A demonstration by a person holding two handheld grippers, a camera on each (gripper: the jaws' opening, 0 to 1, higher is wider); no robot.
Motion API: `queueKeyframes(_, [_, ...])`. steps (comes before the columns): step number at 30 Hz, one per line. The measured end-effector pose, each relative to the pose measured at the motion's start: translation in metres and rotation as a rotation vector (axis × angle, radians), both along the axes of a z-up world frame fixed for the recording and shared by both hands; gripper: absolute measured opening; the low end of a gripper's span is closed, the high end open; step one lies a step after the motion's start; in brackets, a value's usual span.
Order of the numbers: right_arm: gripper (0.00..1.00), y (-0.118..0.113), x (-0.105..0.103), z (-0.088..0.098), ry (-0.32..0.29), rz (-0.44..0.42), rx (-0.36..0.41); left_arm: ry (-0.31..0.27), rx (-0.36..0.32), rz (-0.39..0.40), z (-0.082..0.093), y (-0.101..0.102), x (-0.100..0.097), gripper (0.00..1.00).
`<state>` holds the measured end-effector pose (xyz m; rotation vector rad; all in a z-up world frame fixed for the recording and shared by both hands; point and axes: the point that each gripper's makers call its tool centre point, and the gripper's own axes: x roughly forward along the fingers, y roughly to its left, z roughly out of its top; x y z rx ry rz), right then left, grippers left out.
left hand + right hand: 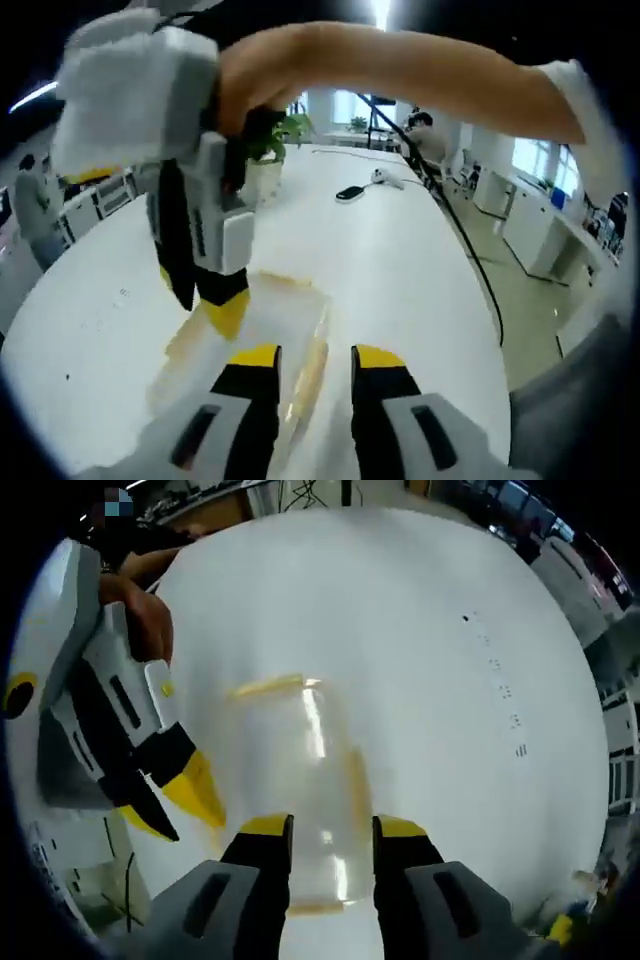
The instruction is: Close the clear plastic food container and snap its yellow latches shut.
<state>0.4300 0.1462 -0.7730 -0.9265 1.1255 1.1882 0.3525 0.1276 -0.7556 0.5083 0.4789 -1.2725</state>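
The clear plastic container (300,750) lies on the white table (430,620), blurred, with pale yellow latches (268,687) along its sides. My right gripper (333,827) hovers over its near end with jaws apart, the container's edge showing between them. My left gripper (316,356) also stands open at the container (250,320), with a yellowish latch (310,372) in the gap. The right gripper (212,300), held by a hand, points down onto the container's far-left part. The left gripper (178,802) reaches in beside the container's left side.
A dark phone (350,192), a white mouse (386,180) and a potted plant (275,140) sit at the table's far end (420,260). A black cable (465,235) runs along its right edge. Small dark marks (500,685) dot the table top. People and desks stand behind.
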Motion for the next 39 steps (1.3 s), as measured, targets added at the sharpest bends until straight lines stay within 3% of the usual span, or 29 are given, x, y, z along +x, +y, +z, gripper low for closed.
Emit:
queueKeyframes(4, [0.42,0.006,-0.010,-0.004,0.066,0.041,-0.022,0.033,0.019,0.001,-0.008,0.002,0.000,0.21])
queueKeyframes(6, [0.40,0.006,-0.008,-0.006,0.072,0.062,-0.029,0.026,0.035,0.003,-0.011,0.005,0.002,0.21])
queueKeyframes(8, [0.39,0.004,-0.008,-0.007,0.076,0.069,-0.035,-0.023,0.053,0.006,-0.011,0.007,0.007,0.21])
queueKeyframes(12, [0.36,0.003,0.000,-0.005,0.084,0.060,-0.033,-0.002,0.060,0.007,-0.011,0.008,0.008,0.22])
queueKeyframes(16, [0.34,0.003,-0.001,-0.006,0.088,0.063,-0.034,-0.029,0.088,-0.005,-0.013,0.006,0.010,0.22])
queueKeyframes(20, [0.34,0.004,0.001,-0.007,0.080,0.074,-0.055,-0.130,0.142,-0.044,-0.014,0.008,0.012,0.21])
queueKeyframes(24, [0.35,0.003,0.000,-0.008,0.068,0.065,-0.092,-0.250,0.241,-0.113,-0.019,0.005,0.012,0.23])
queueKeyframes(29, [0.35,0.006,0.000,-0.007,0.063,0.065,-0.133,-0.242,0.247,-0.086,-0.019,0.004,0.012,0.22])
queueKeyframes(32, [0.34,0.003,0.001,-0.008,0.067,0.068,-0.145,-0.290,0.238,-0.113,-0.021,0.003,0.012,0.22])
queueKeyframes(36, [0.34,0.003,0.002,-0.009,0.097,0.064,-0.137,-0.298,0.245,-0.130,-0.021,0.002,0.012,0.21])
queueKeyframes(39, [0.34,0.004,-0.003,-0.009,0.106,0.069,-0.142,-0.352,0.269,-0.159,-0.023,0.001,0.011,0.21])
